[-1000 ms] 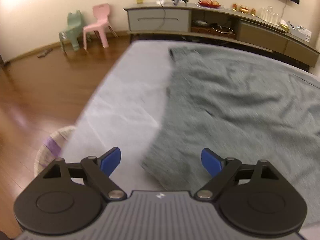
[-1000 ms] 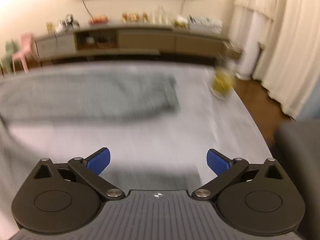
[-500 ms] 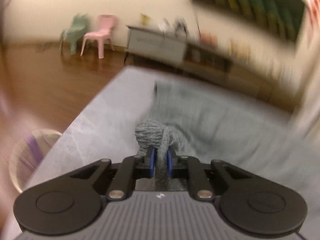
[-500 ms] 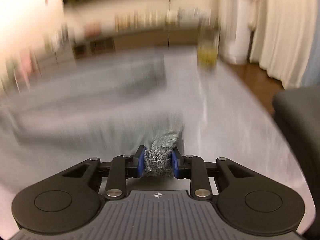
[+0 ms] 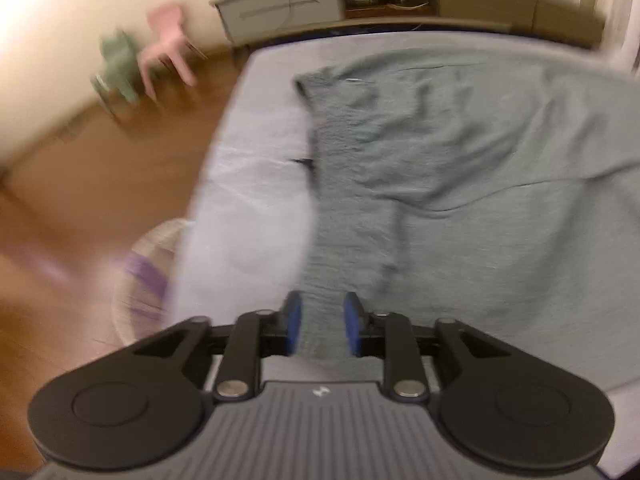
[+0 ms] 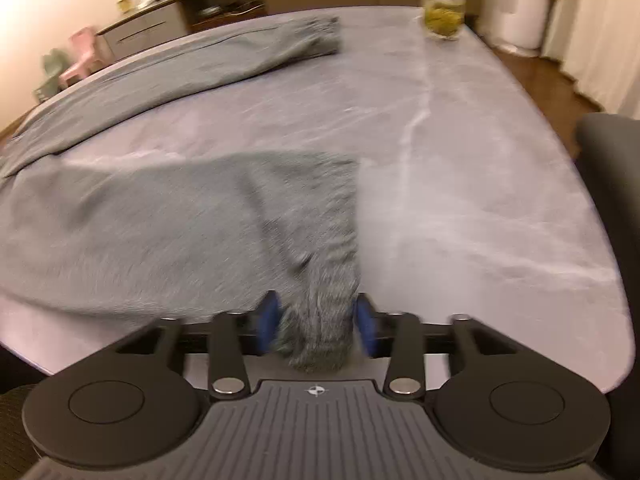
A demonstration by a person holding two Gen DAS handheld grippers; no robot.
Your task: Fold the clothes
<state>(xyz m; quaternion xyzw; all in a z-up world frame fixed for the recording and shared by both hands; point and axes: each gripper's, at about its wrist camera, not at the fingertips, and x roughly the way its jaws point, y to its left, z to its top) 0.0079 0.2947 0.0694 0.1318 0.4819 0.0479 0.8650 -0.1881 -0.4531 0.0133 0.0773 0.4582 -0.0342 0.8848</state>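
The rumpled grey-green knit garment (image 5: 460, 168) sprawls on the pale table (image 6: 480, 160), its fabric between both opening grippers, left gripper (image 5: 322, 322) and right gripper (image 6: 317, 322), pads apart.

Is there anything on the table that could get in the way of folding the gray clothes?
Nothing visible does. The gray garment already lies between both grippers' pads, left gripper and right gripper. The marble table beside it is bare; only a glass jar stands at the far corner, well apart.
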